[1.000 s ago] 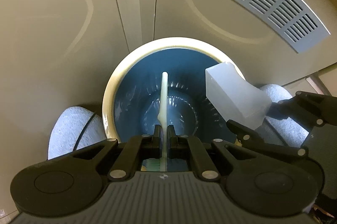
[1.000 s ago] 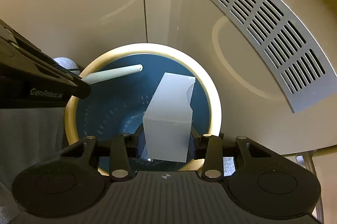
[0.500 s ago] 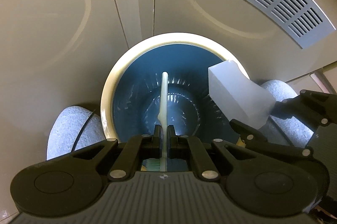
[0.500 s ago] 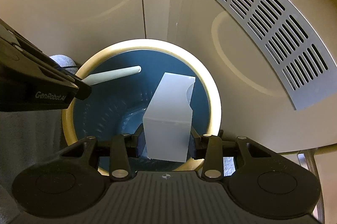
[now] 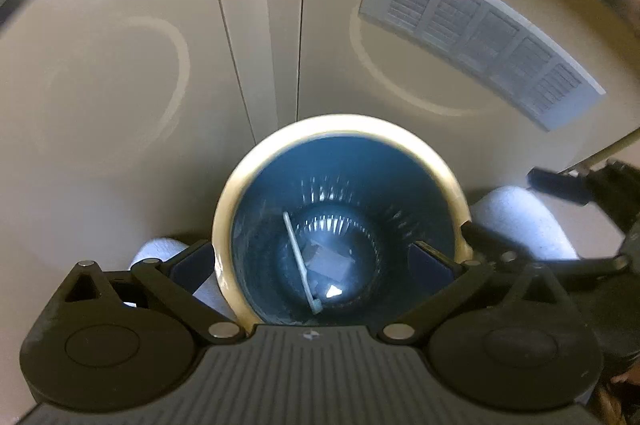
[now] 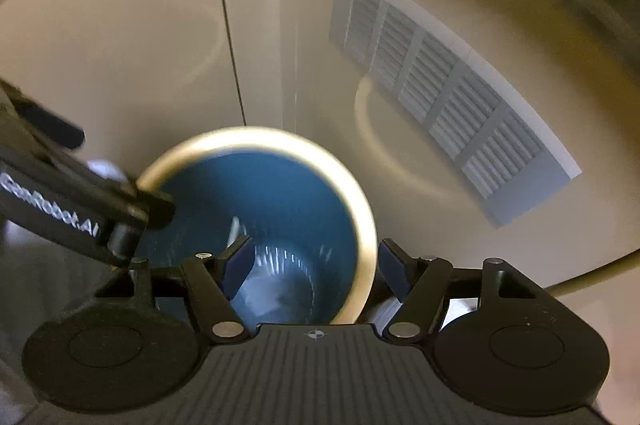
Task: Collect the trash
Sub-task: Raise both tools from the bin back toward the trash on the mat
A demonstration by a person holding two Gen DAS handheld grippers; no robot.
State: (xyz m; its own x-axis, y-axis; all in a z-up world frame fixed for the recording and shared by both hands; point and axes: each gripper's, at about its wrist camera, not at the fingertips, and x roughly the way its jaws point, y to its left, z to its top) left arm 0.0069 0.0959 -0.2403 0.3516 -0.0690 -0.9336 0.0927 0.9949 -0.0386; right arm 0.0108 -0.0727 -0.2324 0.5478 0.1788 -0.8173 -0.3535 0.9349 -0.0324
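The left hand-held gripper (image 5: 314, 257) stands wide apart above the bin, its jaws having just been opening, and nothing is between them. Its two blue-padded fingers (image 5: 430, 259) straddle the bin's mouth, one at each side of the rim. The right hand-held gripper (image 6: 312, 265) is also parted, moderately wide, its jaws likewise just having been opening, with nothing between them; its view is blurred.

Directly below both sits the round waste bin with a cream rim and a glossy blue liner (image 5: 448, 165), seen from above. At its bottom lie the task's things: a thin pale stick-like utensil (image 5: 298, 257) leaning diagonally against the liner, and beside it a translucent white box-shaped plastic piece (image 5: 332, 263), dim and partly lost in reflections. In the right wrist view the bin's contents are too smeared to make out.

In the left wrist view the black body of the right hand-held gripper shows at the right edge; in the right wrist view the left one crosses the left edge, its fingertip over the bin's rim. Pale grey rounded shapes (image 5: 520, 221) show on either side of the bin; what they are cannot be told.

Beyond the bin rises a beige panelled wall or cabinet front (image 5: 120, 65) with vertical seams, carrying a grey louvred vent grille (image 5: 480, 49) at upper right.
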